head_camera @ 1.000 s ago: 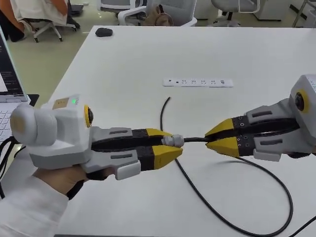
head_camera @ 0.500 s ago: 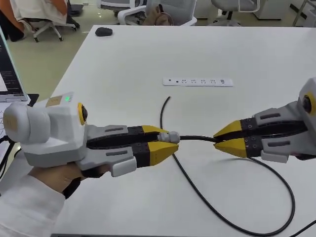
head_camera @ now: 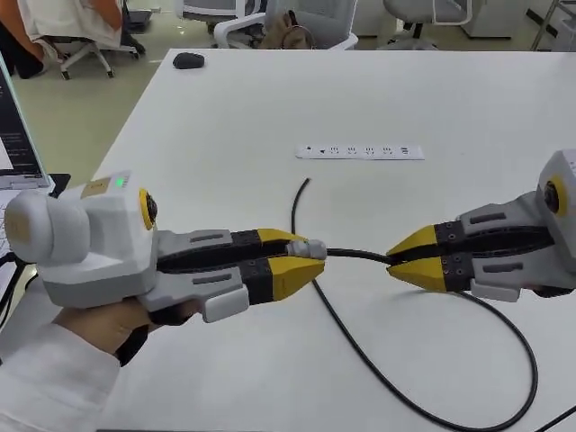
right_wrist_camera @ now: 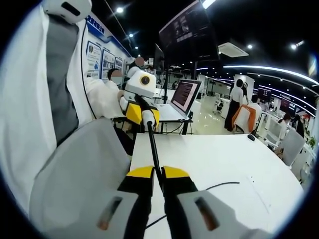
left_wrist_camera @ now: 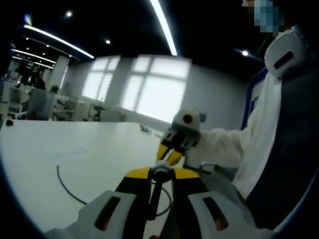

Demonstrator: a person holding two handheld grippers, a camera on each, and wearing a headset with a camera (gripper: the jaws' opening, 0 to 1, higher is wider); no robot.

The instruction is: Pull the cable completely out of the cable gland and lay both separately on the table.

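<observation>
While the left gripper (head_camera: 315, 256) is clamping the cable gland (head_camera: 310, 248) at its tips above the table (head_camera: 252, 108), the right gripper (head_camera: 391, 262) is pinching the cable (head_camera: 355, 255) nr it w/ jaws narrow.

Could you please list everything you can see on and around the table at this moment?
table: one, white, under everything.
cable: one, black, taut between both tools, the rest looping on the table.
cable gland: one, light grey, on the cable.
power strip: one, white, flat beyond the cable.
mouse: one, black, far left of the table.
laptop: one, open, on a neighbouring desk.
chairs: at least two, pale, beyond the table.
left tool: one, grey, yellow tips, clamping the cable gland.
right tool: one, same colours, clamping the cable.
hand: one, white sleeve, holding the left tool.
</observation>
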